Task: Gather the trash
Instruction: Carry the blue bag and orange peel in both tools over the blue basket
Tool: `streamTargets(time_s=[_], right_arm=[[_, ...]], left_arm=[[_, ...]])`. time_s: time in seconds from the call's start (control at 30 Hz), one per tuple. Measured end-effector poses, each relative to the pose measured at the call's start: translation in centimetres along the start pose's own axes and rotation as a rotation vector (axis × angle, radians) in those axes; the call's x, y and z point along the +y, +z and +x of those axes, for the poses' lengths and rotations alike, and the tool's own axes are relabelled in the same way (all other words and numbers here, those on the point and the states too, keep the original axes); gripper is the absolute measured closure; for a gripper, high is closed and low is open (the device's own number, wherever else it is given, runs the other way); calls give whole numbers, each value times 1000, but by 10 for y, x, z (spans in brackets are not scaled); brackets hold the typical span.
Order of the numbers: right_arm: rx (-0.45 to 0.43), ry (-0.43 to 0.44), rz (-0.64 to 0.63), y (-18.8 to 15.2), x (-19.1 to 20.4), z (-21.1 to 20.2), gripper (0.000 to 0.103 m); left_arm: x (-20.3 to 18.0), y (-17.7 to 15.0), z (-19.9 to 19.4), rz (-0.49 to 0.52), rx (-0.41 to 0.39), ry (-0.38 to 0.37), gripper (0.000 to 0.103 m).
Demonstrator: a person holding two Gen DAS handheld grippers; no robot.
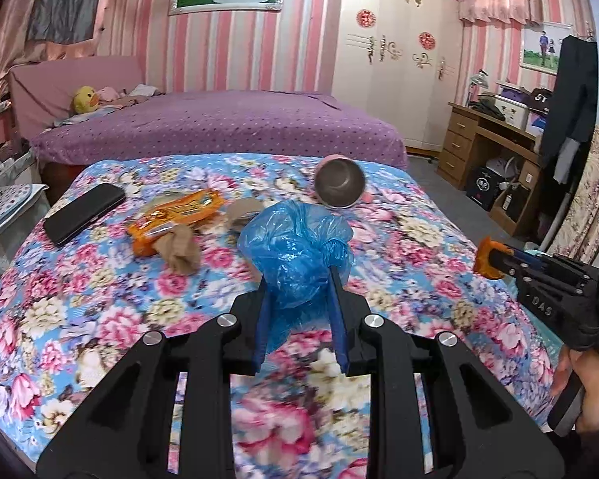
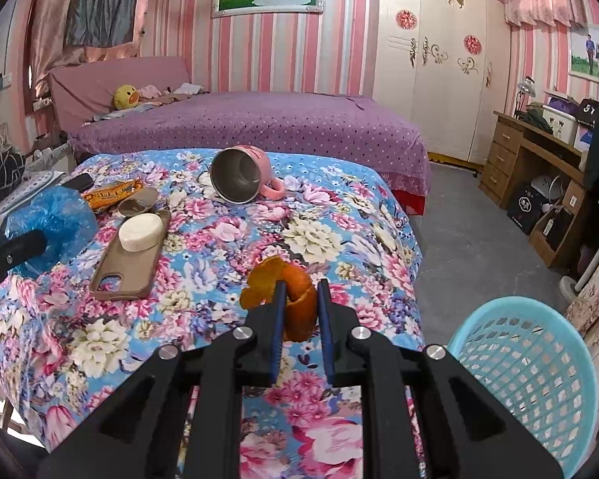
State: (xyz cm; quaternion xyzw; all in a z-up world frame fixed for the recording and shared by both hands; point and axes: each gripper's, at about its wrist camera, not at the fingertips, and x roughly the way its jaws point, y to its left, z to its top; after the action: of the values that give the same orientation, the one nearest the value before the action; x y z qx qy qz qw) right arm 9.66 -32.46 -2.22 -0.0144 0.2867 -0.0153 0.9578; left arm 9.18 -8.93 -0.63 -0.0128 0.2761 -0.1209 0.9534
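My left gripper [image 1: 299, 279] is shut on a crumpled blue plastic bag [image 1: 295, 247] and holds it above the floral table cover [image 1: 100, 311]; the bag also shows in the right wrist view [image 2: 50, 219]. My right gripper [image 2: 302, 291] is shut on a piece of orange peel [image 2: 295, 283], also held above the cover; it shows at the right of the left wrist view [image 1: 489, 257]. A light blue mesh trash basket [image 2: 539, 375] stands on the floor at the lower right. An orange snack wrapper [image 1: 175, 215] lies on the cover.
A tipped pink steel mug [image 2: 239, 175], a brown phone case [image 2: 129, 255] with a white round soap [image 2: 141, 231], a black phone [image 1: 84, 213] and a tan sock [image 1: 181, 251] lie on the cover. A purple bed [image 2: 259, 127] is behind; a wooden desk [image 2: 539, 159] is at right.
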Motion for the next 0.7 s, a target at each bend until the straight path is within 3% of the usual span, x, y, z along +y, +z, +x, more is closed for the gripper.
streamTargets(time_s=[0.3,0.7], right_arm=[[-15,-22,28,-2,-30,-9,87],[-39,-125,109,-18,-113,-36,87]], left_arm=[[-28,-4,7,22,-4,-26,79],[-81,-1,15,26,-6,-101,79]])
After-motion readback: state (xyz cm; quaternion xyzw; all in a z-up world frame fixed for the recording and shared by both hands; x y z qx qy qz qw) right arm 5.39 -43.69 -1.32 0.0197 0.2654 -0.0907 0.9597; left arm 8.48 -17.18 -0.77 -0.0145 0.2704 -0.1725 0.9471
